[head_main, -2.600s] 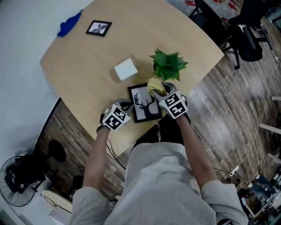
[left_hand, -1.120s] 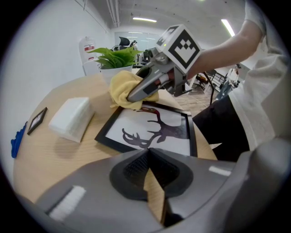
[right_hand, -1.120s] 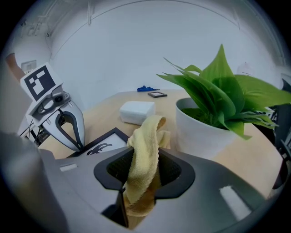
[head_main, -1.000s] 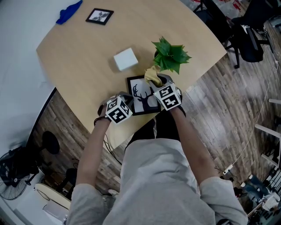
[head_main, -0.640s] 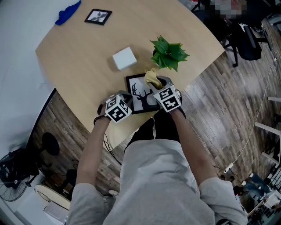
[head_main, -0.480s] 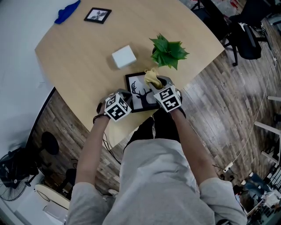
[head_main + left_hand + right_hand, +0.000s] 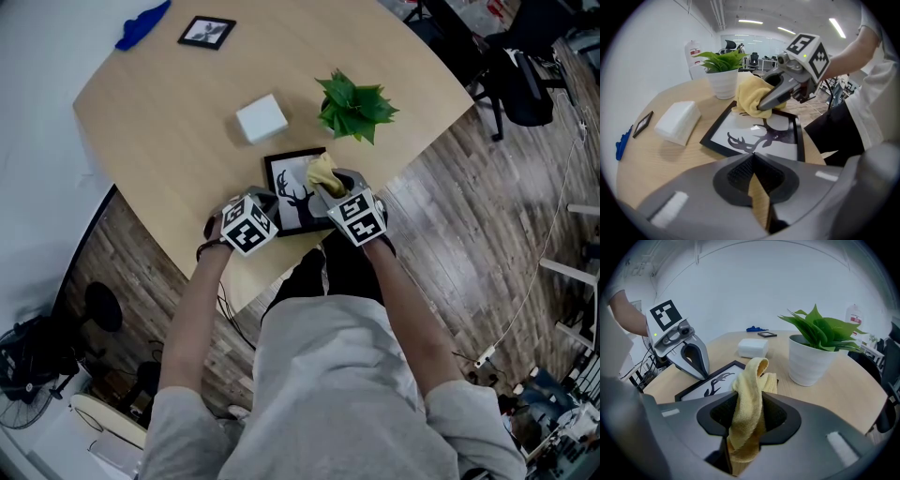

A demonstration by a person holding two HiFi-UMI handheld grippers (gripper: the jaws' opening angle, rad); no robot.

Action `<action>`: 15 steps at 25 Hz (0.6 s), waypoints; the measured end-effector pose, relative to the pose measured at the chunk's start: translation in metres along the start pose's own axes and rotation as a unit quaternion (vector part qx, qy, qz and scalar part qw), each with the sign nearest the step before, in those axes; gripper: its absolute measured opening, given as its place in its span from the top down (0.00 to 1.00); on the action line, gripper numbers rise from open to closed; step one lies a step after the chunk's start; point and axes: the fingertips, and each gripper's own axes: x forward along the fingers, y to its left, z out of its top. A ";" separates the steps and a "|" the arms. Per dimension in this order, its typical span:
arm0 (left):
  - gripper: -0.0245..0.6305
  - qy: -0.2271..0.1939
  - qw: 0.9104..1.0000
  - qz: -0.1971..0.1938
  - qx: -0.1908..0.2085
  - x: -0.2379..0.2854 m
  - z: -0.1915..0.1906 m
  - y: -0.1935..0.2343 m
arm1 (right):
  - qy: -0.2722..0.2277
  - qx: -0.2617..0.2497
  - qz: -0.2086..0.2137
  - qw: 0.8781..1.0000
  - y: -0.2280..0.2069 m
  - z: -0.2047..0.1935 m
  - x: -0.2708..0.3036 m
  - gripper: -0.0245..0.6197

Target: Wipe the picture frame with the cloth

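The picture frame lay flat at the near edge of the desk, just in front of the potted plant. The right gripper's jaws were clamped on the yellow cloth, which rested on the frame's corner nearest the plant. The left gripper, jaws together and empty, stood at the frame's opposite side.

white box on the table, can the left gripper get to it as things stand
Probably yes: the white box lies ahead-left of the left gripper across bare table; the picture frame and the right gripper with the cloth sit to its right. The left gripper's shut jaws would need opening.
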 end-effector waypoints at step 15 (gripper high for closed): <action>0.88 -0.005 1.000 0.010 -0.008 0.000 -0.001 0.001 | 0.004 -0.004 0.018 1.000 0.029 -0.033 -0.019 0.76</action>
